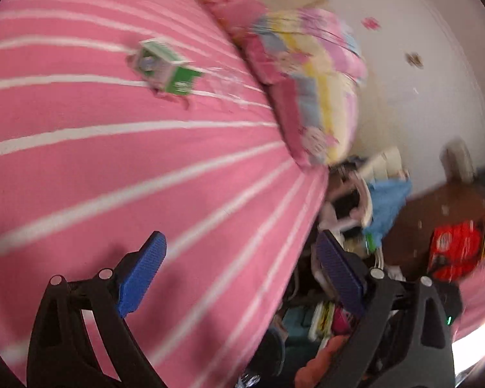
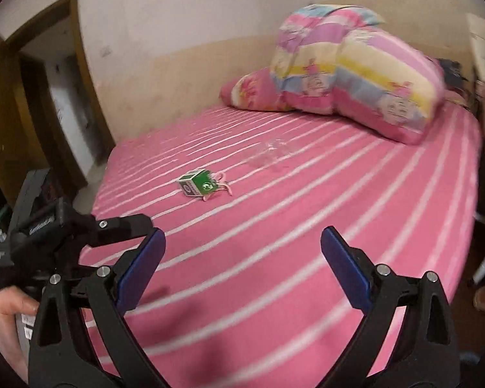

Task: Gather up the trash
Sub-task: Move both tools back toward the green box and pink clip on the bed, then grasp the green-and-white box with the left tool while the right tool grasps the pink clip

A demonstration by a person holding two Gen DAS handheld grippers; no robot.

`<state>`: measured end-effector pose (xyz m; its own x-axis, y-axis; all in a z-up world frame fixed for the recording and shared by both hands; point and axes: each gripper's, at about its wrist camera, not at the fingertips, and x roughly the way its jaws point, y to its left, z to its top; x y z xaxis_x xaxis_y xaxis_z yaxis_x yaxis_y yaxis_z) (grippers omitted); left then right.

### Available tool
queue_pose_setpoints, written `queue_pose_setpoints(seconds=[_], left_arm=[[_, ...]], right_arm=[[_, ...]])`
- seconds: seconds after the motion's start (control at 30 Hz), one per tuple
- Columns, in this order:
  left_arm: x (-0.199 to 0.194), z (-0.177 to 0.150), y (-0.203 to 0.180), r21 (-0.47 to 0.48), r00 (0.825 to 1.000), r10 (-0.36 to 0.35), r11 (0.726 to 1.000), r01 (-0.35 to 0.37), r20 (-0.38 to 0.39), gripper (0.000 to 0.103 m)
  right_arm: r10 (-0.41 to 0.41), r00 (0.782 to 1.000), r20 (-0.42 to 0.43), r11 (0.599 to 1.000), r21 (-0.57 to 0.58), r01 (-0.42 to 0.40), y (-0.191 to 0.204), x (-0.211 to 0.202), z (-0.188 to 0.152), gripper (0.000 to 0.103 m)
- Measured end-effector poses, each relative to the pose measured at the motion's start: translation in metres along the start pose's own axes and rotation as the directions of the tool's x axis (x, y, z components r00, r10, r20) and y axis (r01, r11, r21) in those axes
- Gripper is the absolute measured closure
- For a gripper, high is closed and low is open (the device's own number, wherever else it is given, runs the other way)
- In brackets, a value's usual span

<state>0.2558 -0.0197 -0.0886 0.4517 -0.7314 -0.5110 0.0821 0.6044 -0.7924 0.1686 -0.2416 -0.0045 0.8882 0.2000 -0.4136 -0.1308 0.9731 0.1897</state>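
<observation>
A small green and white carton lies on the pink striped bed, with a pink scrap beside it. A crumpled clear plastic wrapper lies further back towards the pillows. The carton and the wrapper also show in the left wrist view. My right gripper is open and empty, over the near part of the bed, well short of the carton. My left gripper is open and empty over the bed's edge. The left gripper's body shows at the left of the right wrist view.
A folded multicoloured quilt and a pink pillow lie at the head of the bed. Beside the bed is a cluttered pile with a blue cloth and a red bag. A doorway is at the left.
</observation>
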Motion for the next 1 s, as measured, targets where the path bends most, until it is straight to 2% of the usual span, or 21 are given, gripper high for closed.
queue_pose_setpoints(seconds=[0.07,0.2,0.3,0.37,0.5,0.67,0.7,0.77,0.83,1.0], left_arm=[[0.010,0.021,0.011,-0.039,1.000,-0.030,0.999,0.030,0.010,0.012],[0.030,0.059,0.020,-0.044,0.999,-0.001,0.999,0.003,0.035,0.012],[0.044,0.089,0.045,-0.151,0.998,-0.024,0.988,0.031,0.050,0.012],[0.049,0.101,0.056,-0.187,0.997,-0.040,0.981,0.051,0.060,0.012],[0.065,0.126,0.078,-0.260,0.993,-0.076,0.961,0.096,0.087,0.012],[0.079,0.155,0.090,-0.279,0.988,-0.098,0.952,0.129,0.123,0.012],[0.082,0.159,0.089,-0.276,0.988,-0.094,0.953,0.124,0.118,0.012],[0.089,0.165,0.089,-0.262,0.991,-0.083,0.959,0.108,0.105,0.012],[0.098,0.173,0.086,-0.233,0.994,-0.076,0.968,0.091,0.076,0.012],[0.108,0.183,0.087,-0.222,0.995,-0.079,0.971,0.089,0.055,0.012]], right_arm=[[0.003,1.000,-0.007,0.999,-0.032,-0.004,0.005,0.019,0.002,0.007],[0.008,0.999,-0.031,0.998,-0.058,-0.010,0.009,0.072,0.007,0.007],[0.027,0.999,-0.037,0.998,-0.057,-0.029,0.010,0.106,0.015,0.007],[0.049,0.999,-0.024,0.998,-0.050,-0.050,0.012,0.124,0.020,0.007],[0.096,0.994,-0.050,0.995,-0.019,-0.098,0.013,0.172,0.031,0.008],[0.083,0.988,-0.132,0.995,-0.043,-0.090,0.018,0.215,0.037,0.022],[0.060,0.984,-0.168,0.995,-0.065,-0.072,0.019,0.225,0.037,0.024],[0.026,0.973,-0.230,0.995,-0.089,-0.048,0.020,0.238,0.036,0.034],[0.014,0.966,-0.257,0.996,-0.084,-0.036,0.017,0.248,0.035,0.036],[0.026,0.955,-0.294,0.996,-0.075,-0.050,0.015,0.267,0.034,0.048]])
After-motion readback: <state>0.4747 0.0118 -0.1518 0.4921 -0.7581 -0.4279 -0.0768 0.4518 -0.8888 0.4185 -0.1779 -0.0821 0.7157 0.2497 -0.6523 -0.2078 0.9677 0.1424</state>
